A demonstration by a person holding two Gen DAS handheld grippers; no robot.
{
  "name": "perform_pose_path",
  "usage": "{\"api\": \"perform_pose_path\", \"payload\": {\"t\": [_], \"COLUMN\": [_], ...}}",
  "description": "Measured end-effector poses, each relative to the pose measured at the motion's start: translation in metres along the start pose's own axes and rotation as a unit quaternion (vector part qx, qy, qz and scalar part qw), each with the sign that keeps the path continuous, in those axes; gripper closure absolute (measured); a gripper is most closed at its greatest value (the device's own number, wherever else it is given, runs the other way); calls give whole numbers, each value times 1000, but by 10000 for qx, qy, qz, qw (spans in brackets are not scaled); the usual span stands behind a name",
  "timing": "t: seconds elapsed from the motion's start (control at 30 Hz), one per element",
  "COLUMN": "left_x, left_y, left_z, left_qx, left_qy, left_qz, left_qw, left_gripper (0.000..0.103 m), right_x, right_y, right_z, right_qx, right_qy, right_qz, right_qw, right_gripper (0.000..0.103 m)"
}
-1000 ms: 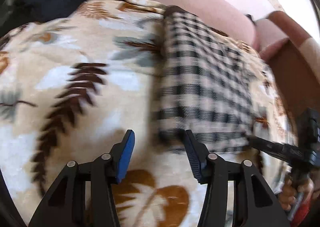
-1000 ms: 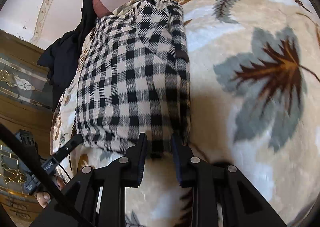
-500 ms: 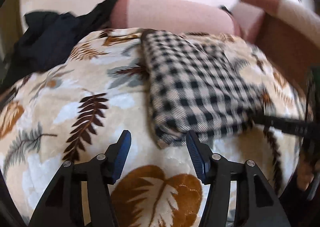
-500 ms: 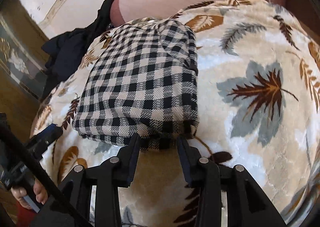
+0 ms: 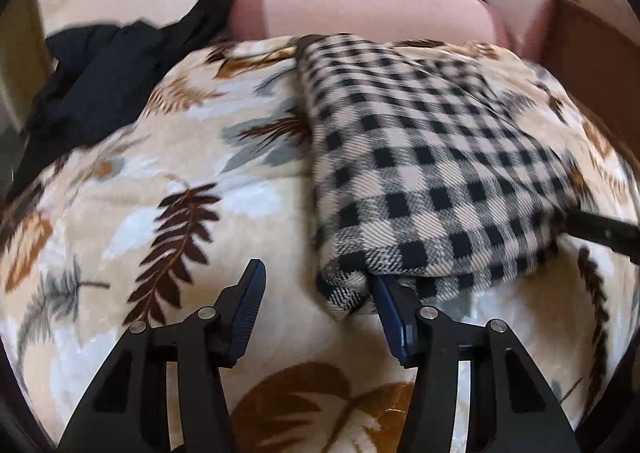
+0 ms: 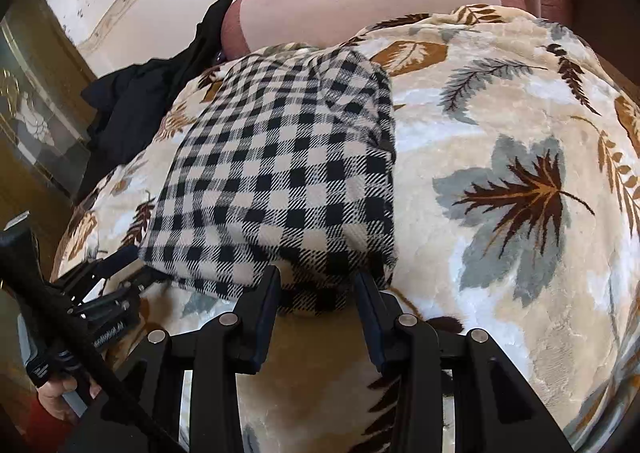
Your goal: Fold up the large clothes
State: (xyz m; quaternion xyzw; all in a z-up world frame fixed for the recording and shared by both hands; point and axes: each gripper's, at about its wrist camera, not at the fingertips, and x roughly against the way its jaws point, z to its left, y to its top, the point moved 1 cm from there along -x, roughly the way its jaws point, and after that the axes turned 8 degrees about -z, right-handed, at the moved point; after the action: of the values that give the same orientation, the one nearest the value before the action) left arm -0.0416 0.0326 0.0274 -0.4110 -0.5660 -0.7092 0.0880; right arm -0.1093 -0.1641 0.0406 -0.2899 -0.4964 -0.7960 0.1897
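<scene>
A folded black-and-white checked garment (image 5: 420, 173) lies on a leaf-patterned blanket (image 5: 160, 181). In the left wrist view my left gripper (image 5: 316, 281) is open at the garment's near left corner, its right finger tucked under the cloth edge. In the right wrist view the garment (image 6: 280, 181) lies ahead, and my right gripper (image 6: 318, 285) is open with both fingers at its near right edge, the cloth hem between them. The left gripper (image 6: 116, 257) shows at the garment's left corner.
A dark garment (image 5: 104, 85) is heaped at the blanket's far left. A pink cushion (image 5: 360, 9) runs along the back. A brown wooden edge (image 5: 592, 65) stands at the right. A wooden cabinet with glass (image 6: 32, 125) is at the left.
Both grippers have pulled back and lifted, so more of the blanket shows. My right gripper, nearly shut on the hem before, has opened. The left gripper's right finger now sits under the garment's corner.
</scene>
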Motion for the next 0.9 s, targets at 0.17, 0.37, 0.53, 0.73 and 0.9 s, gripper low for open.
{"api": "perform_pose_path", "payload": {"t": [0.17, 0.37, 0.53, 0.73, 0.9], "left_x": [-2, -2, 7, 25, 28], "left_y": [-3, -7, -9, -8, -1], "left_z": [18, 31, 38, 74, 64], "left_qx": [398, 837, 1157, 1868, 1860], "left_qy": [199, 44, 62, 345, 37], "left_qz": [131, 275, 245, -38, -191], "left_qw": [9989, 9961, 9930, 9818, 9824], "left_gripper": [54, 54, 54, 63, 59], "right_x": [9, 17, 27, 27, 21], "right_y": [12, 19, 22, 21, 20], "right_z": [-10, -16, -7, -2, 6], "right_qx": [-223, -373, -117, -7, 144], "right_qy": [-170, -139, -291, -369, -413], "right_qz": [-337, -603, -927, -928, -888], "right_qw": [9990, 9974, 9952, 9950, 9951], "right_gripper": [61, 61, 61, 61, 61]}}
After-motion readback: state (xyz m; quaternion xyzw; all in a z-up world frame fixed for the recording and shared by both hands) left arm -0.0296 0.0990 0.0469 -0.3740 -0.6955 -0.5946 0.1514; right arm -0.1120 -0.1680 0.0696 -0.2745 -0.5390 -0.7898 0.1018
